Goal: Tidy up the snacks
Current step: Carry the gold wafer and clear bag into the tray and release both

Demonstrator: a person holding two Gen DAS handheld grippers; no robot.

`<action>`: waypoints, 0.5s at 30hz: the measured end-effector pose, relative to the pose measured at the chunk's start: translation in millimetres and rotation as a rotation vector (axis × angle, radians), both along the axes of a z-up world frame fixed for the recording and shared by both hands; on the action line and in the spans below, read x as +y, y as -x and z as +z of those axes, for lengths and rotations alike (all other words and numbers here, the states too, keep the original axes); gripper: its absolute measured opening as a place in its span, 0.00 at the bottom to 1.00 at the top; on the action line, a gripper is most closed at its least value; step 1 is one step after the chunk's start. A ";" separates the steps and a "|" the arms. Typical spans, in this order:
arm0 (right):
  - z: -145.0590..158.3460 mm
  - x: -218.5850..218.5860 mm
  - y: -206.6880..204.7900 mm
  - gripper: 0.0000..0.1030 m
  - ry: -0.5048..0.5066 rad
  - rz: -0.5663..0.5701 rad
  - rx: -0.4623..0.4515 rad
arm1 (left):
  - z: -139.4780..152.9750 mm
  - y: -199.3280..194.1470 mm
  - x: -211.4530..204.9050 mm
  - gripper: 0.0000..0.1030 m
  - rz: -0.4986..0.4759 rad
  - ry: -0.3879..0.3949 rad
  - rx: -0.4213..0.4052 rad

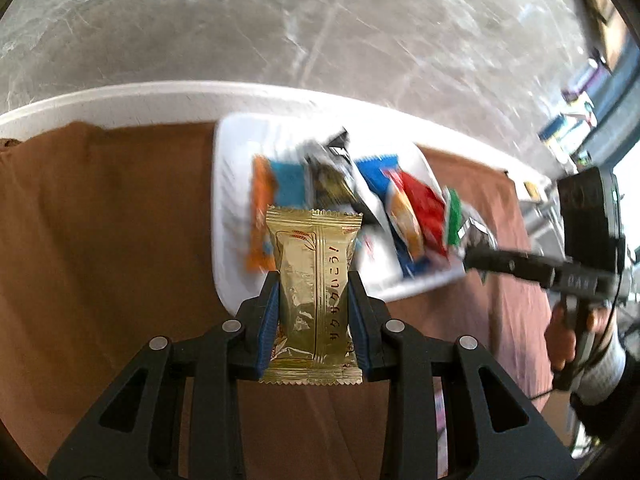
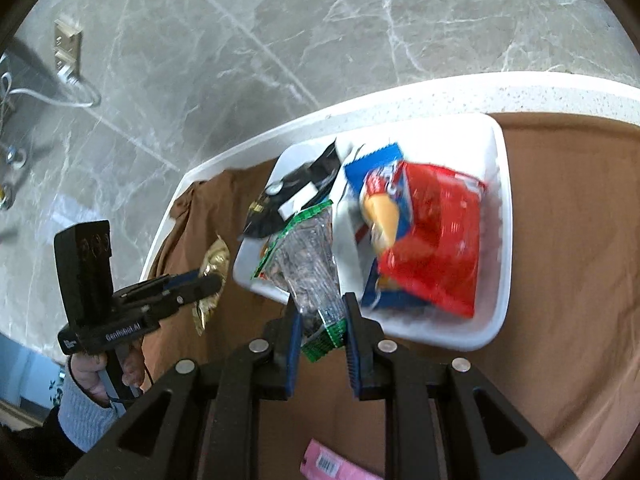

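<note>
My left gripper (image 1: pixel 314 280) is shut on a gold snack packet (image 1: pixel 314 280) with Japanese lettering, held upright in front of a white tray (image 1: pixel 222 208) of snacks. The tray holds an orange and blue packet (image 1: pixel 276 196), a dark packet (image 1: pixel 332 180), and a red packet (image 1: pixel 426 208). My right gripper (image 2: pixel 322 312) is shut on a clear packet with green ends (image 2: pixel 312 264) at the near rim of the tray (image 2: pixel 500 240). The left gripper (image 2: pixel 200 284) with its gold packet (image 2: pixel 214 264) shows left of the tray. The right gripper (image 1: pixel 472 256) shows at the tray's right side.
A brown cloth (image 1: pixel 100 240) covers the white counter (image 1: pixel 160 104), with a grey marble wall behind. A pink packet (image 2: pixel 332 464) lies on the cloth near me. Wall sockets and a cable (image 2: pixel 68 48) are at the far left.
</note>
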State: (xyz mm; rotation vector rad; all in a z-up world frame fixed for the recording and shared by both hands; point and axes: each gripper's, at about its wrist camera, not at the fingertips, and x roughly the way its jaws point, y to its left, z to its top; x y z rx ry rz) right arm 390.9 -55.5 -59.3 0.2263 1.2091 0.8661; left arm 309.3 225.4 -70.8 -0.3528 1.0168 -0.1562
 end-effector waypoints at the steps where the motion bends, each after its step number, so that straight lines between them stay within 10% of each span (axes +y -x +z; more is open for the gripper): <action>1: -1.5 2.5 -3.9 0.21 0.000 -0.011 0.004 | -1.2 -7.3 4.8 0.29 0.005 0.004 0.000; 15: -25.0 33.6 -34.5 0.21 0.074 -0.057 -0.005 | -46.5 -87.8 23.7 0.29 0.025 -0.025 0.055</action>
